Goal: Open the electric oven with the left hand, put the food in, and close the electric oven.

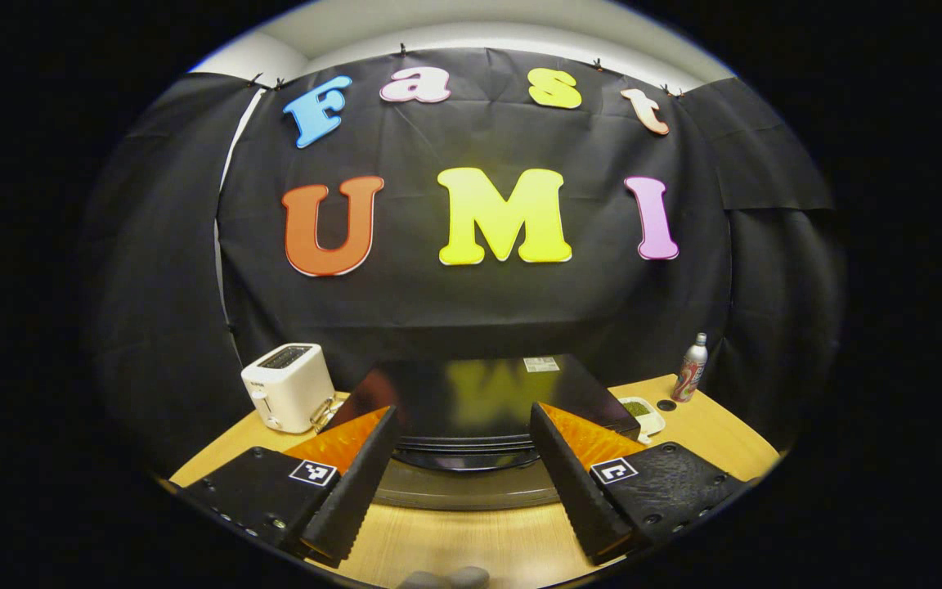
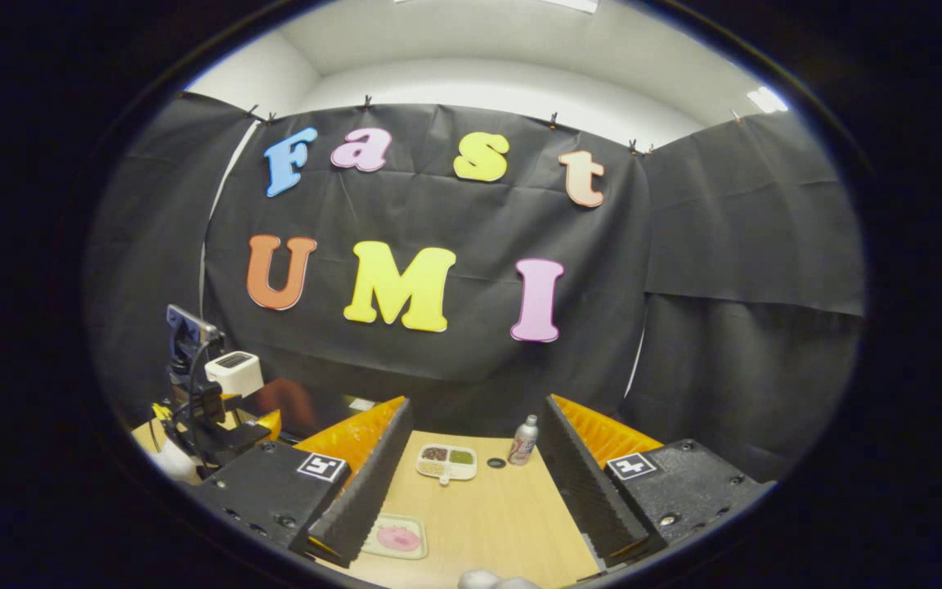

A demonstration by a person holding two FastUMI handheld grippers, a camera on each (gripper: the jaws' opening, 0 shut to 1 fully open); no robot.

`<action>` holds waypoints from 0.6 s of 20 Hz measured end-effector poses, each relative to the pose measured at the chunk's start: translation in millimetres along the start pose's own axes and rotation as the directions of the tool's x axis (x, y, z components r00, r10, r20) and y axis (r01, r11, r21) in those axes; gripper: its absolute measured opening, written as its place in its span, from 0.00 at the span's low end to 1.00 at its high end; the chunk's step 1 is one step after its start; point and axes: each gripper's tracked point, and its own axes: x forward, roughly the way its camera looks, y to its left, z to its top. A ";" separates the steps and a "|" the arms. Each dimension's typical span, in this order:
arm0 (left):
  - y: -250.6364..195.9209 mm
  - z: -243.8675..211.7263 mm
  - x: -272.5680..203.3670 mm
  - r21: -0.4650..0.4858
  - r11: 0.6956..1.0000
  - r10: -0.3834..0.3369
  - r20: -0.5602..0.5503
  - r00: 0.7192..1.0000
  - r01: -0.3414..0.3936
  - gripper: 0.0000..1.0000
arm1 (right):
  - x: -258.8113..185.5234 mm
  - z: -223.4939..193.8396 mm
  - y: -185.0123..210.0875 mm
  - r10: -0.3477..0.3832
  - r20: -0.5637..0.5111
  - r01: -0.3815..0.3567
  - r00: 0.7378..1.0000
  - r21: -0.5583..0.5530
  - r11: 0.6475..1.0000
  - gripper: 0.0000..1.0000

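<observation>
- Here, in the left gripper view, a white toaster (image 1: 287, 386) stands at about nine o'clock on the wooden table (image 1: 455, 544), just beside the oven's left edge.
- The black electric oven (image 1: 479, 401) sits at centre, its glossy top reflecting the wall behind; its door appears closed, with the rounded handle edge facing the camera.
- The left gripper (image 1: 464, 483) hangs before the oven's front, its fingers spread well apart and holding nothing; the oven's lower edge shows in the gap between them.
- At about three o'clock a small white dish (image 1: 644, 413) with something green in it peeks past the oven's right corner, and a slim metal bottle (image 1: 690, 370) stands upright farther right.
- In the right gripper view, the other handheld gripper (image 2: 201, 409) shows at nine o'clock, with the toaster behind it.
- The right gripper (image 2: 475, 499) is also spread wide and empty above the table.
- Between its fingers, at seven o'clock, the food, a pink round piece on a small tray (image 2: 396, 537), lies by the left finger.
- A three-part snack dish (image 2: 446, 462) sits at centre, with the bottle upright at its right.
</observation>
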 end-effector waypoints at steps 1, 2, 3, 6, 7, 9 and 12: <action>-0.2 -7.0 8.7 0.011 1.000 0.003 -0.009 1.000 -0.003 0.97 | -1.9 -0.3 -1.6 -0.005 -0.003 0.005 1.000 -0.002 1.000 1.00; 1.4 -14.4 16.5 0.022 1.000 0.014 -0.023 1.000 -0.013 0.97 | -3.0 -1.7 -2.8 -0.010 -0.010 0.010 1.000 -0.004 1.000 1.00; 0.4 -19.8 22.8 0.027 1.000 0.011 -0.034 0.999 -0.010 0.97 | -5.1 -2.6 -3.9 -0.011 -0.015 0.011 1.000 -0.008 1.000 1.00; 0.6 -39.1 37.7 0.030 1.000 0.006 -0.087 0.996 -0.003 0.97 | -8.2 -2.2 -8.1 -0.024 -0.016 0.024 1.000 -0.022 0.999 1.00; -0.5 -47.6 39.3 0.015 1.000 0.001 -0.116 0.993 0.001 0.97 | -9.0 -1.4 -8.8 -0.027 -0.015 0.027 1.000 -0.020 0.999 1.00; -1.3 -42.8 39.7 0.008 1.000 -0.002 -0.104 0.995 0.003 0.98 | -11.0 -1.7 -7.7 -0.024 -0.016 0.023 1.000 -0.015 1.000 1.00; -0.2 -47.3 37.5 0.001 1.000 0.000 -0.122 0.993 0.000 0.97 | -10.5 -4.4 -5.9 -0.015 -0.018 0.015 1.000 -0.007 1.000 1.00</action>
